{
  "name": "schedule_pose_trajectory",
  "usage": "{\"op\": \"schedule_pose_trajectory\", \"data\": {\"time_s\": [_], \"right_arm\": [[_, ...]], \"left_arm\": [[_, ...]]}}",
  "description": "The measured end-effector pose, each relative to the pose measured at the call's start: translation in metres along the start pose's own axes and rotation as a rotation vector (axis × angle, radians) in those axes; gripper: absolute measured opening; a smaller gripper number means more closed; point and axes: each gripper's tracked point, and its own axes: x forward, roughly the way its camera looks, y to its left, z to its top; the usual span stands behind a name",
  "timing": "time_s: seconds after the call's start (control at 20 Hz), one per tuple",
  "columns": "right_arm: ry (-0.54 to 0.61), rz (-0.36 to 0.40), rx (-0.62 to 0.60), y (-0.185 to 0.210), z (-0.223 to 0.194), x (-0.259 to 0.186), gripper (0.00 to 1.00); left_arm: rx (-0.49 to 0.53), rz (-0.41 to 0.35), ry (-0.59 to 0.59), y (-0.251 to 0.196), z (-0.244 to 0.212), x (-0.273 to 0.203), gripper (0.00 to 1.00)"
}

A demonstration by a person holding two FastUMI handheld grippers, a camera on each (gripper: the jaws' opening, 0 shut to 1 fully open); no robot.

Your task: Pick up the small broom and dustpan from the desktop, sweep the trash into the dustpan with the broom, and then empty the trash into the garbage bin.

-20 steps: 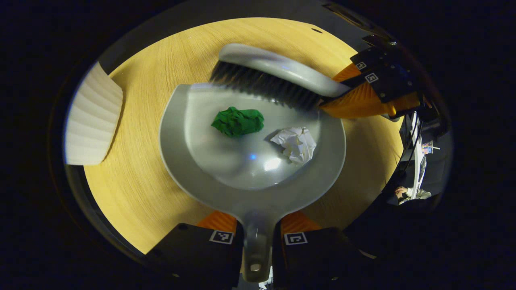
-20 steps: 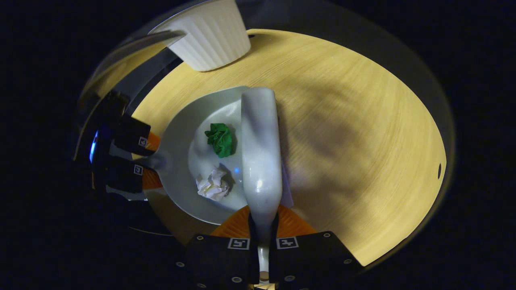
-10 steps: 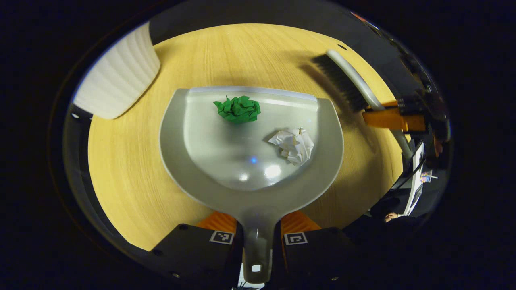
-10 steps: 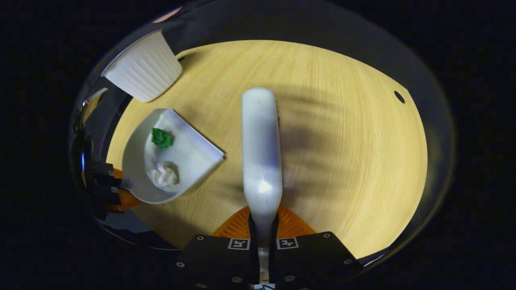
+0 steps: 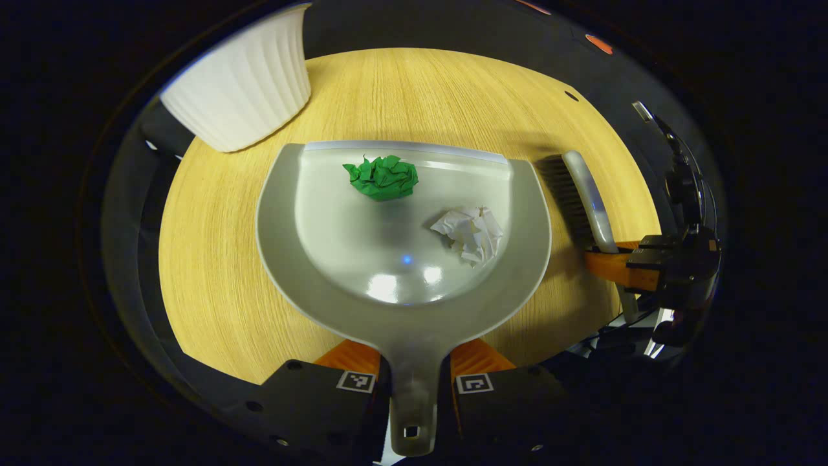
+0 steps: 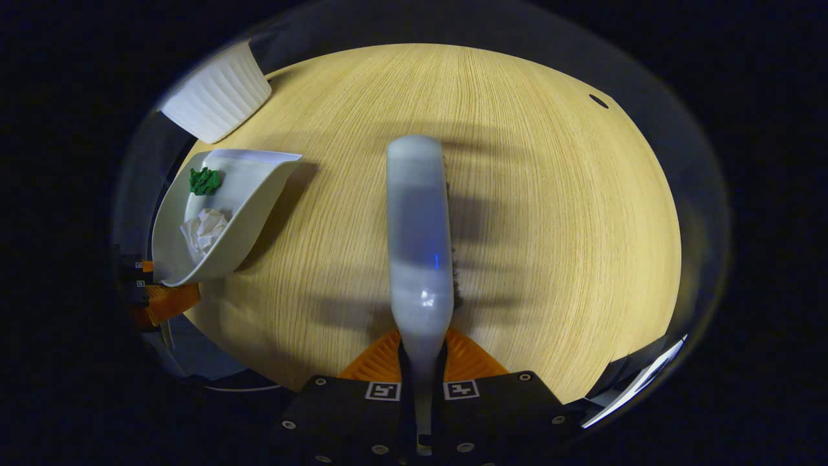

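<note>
My left gripper (image 5: pixel 414 362) is shut on the handle of the grey dustpan (image 5: pixel 362 272), which hangs above the wooden desktop (image 5: pixel 213 259). A green paper ball (image 5: pixel 383 177) and a white paper ball (image 5: pixel 472 232) lie inside the pan. My right gripper (image 6: pixel 422 362) is shut on the handle of the small grey broom (image 6: pixel 419 239), which points forward over the desk. In the left gripper view the broom (image 5: pixel 582 200) and the right gripper (image 5: pixel 640 265) sit to the pan's right. In the right gripper view the dustpan (image 6: pixel 220 213) is at the far left, lifted and tilted.
A white ribbed garbage bin (image 5: pixel 239 84) stands at the desk's far left, just beyond the dustpan's front lip; it also appears as the bin (image 6: pixel 217 94) in the right gripper view. A small hole (image 6: pixel 598 101) marks the desktop far right.
The broom has swung off the dustpan to the right and away. The dustpan has risen off the desk and moved toward the bin, with both paper balls inside.
</note>
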Motion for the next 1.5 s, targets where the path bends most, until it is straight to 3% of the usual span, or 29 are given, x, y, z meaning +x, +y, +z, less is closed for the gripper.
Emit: {"op": "schedule_pose_trajectory", "data": {"time_s": [0.45,0.65,0.9,1.2,1.35,1.5], "right_arm": [[-0.046,0.001,-0.035,-0.006,0.002,0.006,0.11],[-0.104,0.048,0.031,-0.004,0.013,-0.007,0.10],[-0.272,0.042,0.033,-0.010,0.041,-0.052,0.09],[-0.551,0.038,0.024,-0.006,0.079,-0.113,0.09],[-0.689,0.031,0.034,-0.010,0.092,-0.124,0.09],[-0.786,0.032,0.032,-0.011,0.090,-0.136,0.09]], "left_arm": [[-0.037,0.018,-0.039,-0.004,0.002,0.003,0.31],[-0.046,0.037,-0.089,-0.002,0.006,0.003,0.31],[-0.091,0.065,-0.219,-0.002,0.017,-0.006,0.31],[-0.117,0.136,-0.440,0.004,0.035,-0.002,0.30],[-0.112,0.165,-0.595,0.012,0.070,-0.004,0.31],[-0.109,0.188,-0.675,0.018,0.088,-0.001,0.30]]}}
